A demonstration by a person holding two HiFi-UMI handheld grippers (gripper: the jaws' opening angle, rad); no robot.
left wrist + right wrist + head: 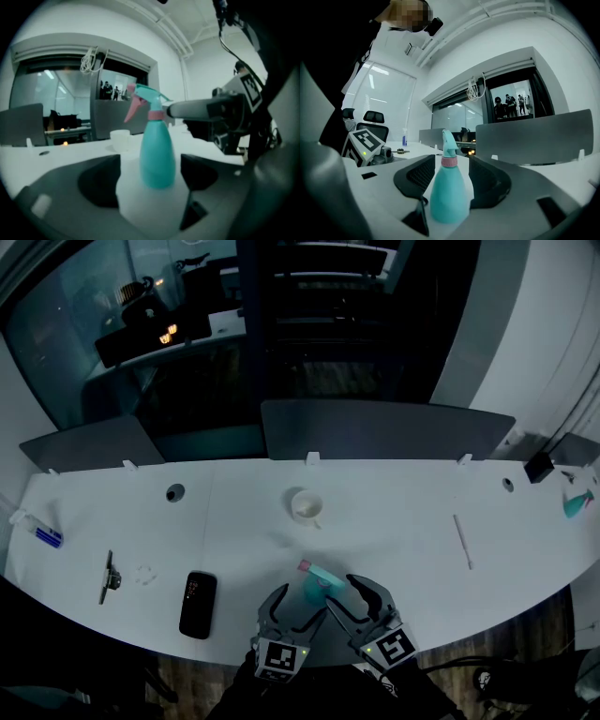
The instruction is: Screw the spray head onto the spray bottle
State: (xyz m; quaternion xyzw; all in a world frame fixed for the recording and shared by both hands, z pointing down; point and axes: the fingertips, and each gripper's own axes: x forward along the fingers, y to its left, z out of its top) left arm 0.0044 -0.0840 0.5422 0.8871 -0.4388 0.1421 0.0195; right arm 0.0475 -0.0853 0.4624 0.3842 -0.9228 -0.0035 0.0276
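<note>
Now L tool (294, 607), R tool (352, 600) flank bottle (323, 578).

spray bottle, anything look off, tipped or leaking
Nothing stands out. The spray bottle stands upright on the table, its spray head sits straight on the pink collar, and no spill shows around its base.

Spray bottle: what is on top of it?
A teal spray head with a pink collar sits on the spray bottle. The collar covers the neck threads, so tightness cannot be seen.
</note>
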